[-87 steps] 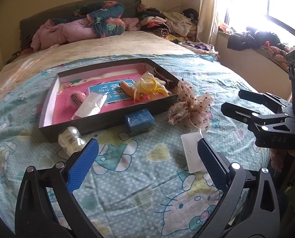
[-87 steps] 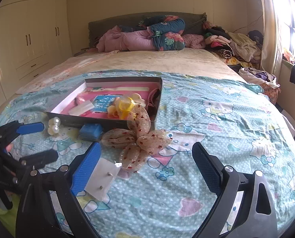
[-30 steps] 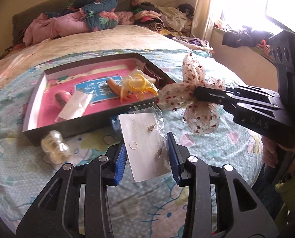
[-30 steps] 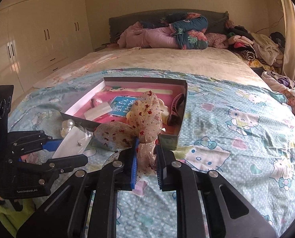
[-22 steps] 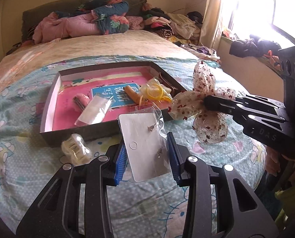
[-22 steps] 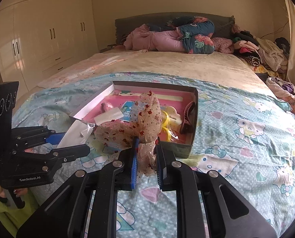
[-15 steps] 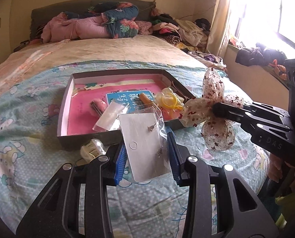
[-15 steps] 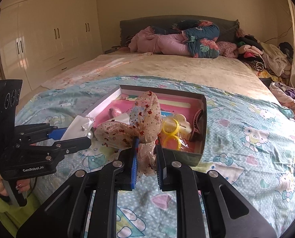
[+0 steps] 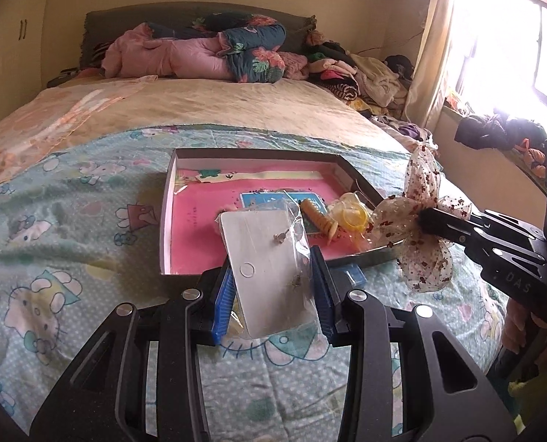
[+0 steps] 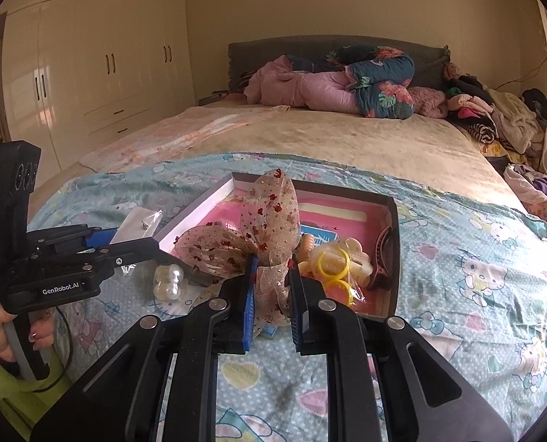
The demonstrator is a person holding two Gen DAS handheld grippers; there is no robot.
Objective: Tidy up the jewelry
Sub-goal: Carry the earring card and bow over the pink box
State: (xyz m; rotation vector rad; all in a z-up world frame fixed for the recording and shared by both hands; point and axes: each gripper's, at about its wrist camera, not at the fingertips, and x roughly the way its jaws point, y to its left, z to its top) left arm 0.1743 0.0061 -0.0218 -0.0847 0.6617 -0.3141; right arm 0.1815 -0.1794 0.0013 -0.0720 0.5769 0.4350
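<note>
My left gripper (image 9: 273,280) is shut on a white earring card in a clear bag (image 9: 270,269), held up just in front of the near edge of the dark box with a pink floor (image 9: 166,228). My right gripper (image 10: 271,283) is shut on a sheer beige bow hair clip with red dots (image 10: 258,232), held above the box's near edge (image 10: 391,294). The bow (image 9: 417,228) and right gripper also show at the right of the left wrist view. The box holds yellow rings (image 10: 334,261), a brown claw clip (image 10: 384,250) and an orange clip (image 9: 317,217).
A pearl hair clip (image 10: 168,281) lies on the Hello Kitty blanket (image 10: 476,265) left of the box. A small blue box (image 9: 354,276) sits at the box's near edge. Bedding and clothes are piled at the headboard (image 10: 347,84). Wardrobes (image 10: 89,73) stand at left.
Both grippers went from open over the blanket to shut on the earring card and the bow, lifted them, and have moved toward the box. The view has shifted left.
</note>
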